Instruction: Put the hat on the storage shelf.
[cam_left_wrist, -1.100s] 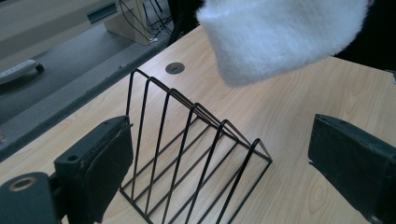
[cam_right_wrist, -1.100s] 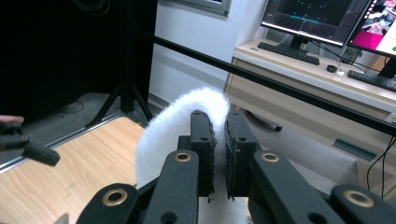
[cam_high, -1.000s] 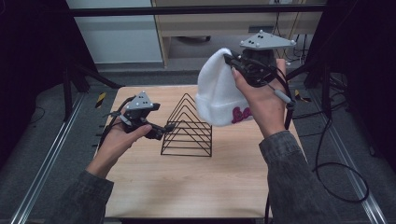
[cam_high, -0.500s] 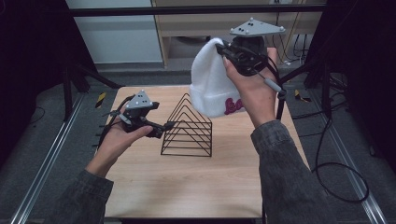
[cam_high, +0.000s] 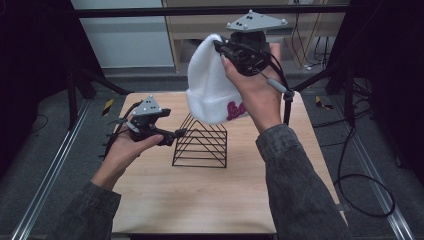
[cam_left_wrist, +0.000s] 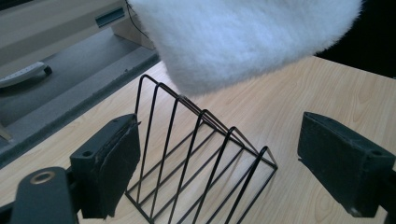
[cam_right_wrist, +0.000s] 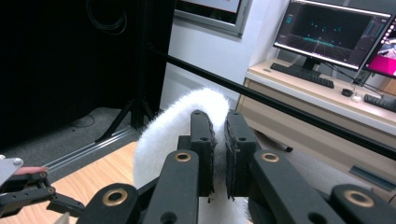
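The tabletop is showing a pale wood grain, a light rectangular board sitting on a frame over grey floor. One thing is standing directly on it — a black wire rack, shaped like a row of upright triangles joined by a rectangular base. The rack is resting flat on its base, toward the far half of the tabletop and a little left of the middle. In the left gripper view the rack is showing its triangular loops one behind another, peaks pointing up, with bare wood lying all around it — in front, behind and to both sides.
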